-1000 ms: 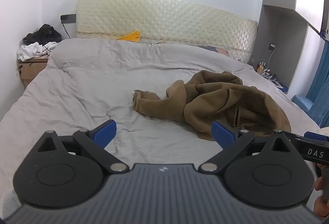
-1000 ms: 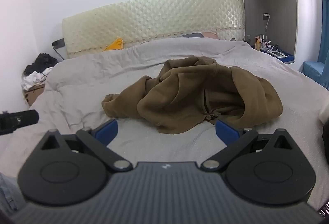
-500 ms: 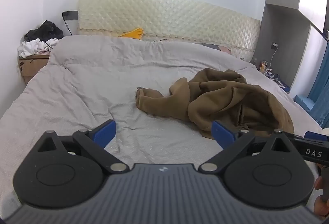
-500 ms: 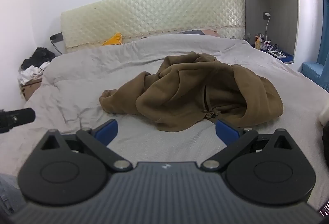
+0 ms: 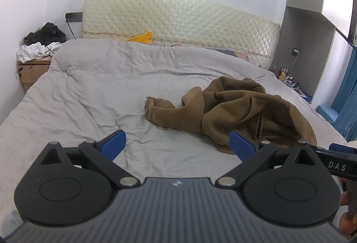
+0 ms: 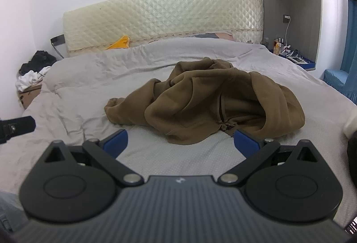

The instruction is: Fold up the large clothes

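One readable label, "DAS" (image 5: 337,166), marks the right hand-held gripper (image 6: 181,139).

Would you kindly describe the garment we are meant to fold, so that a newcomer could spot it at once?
Start at the wide bed with the grey duvet and cream quilted headboard. On its right half lies a crumpled brown hoodie, one sleeve trailing left. It is the only brown thing on the bed; the other clothes are a black and white pile on the box beside the bed.
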Tool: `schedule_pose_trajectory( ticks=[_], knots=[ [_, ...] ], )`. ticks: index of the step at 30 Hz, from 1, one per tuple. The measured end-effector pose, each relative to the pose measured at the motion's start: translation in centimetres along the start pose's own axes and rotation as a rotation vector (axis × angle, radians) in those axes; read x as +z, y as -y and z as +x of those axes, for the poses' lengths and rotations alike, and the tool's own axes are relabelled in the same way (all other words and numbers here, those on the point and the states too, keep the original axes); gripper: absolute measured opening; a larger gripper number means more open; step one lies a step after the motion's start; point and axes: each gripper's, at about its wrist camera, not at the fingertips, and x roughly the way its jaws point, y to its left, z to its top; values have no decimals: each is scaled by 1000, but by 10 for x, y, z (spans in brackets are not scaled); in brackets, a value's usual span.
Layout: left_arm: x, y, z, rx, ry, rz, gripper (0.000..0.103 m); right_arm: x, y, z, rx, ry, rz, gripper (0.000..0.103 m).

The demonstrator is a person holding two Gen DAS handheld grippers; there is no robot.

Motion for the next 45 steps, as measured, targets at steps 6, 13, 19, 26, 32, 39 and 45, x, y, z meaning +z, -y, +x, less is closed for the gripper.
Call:
schedule_pose_trajectory(
  ticks=[6,13,19,26,32,39,45],
  knots=[
    [1,0,0,0,-1,1,101,0,0,0,-1,-2,1,103],
    [0,0,0,-1,1,-1,101,0,0,0,-2,-1,2,103],
    [1,1,1,-1,13,-6,101,0,0,4,-8,-1,7,103],
    [-1,2,2,-9,10,-6,101,0,0,3,-7,-2,8,103],
    [-1,1,3,-10,8,-5,101,-1,1,3,-8,-6,12,103],
    [-1,1,5,-16,4,-8,101,-2,1,3,-4,-10,20,103],
    [-3,-2,4,-21,9,-18,101,-2,2,3,-4,-11,24,103]
  ],
)
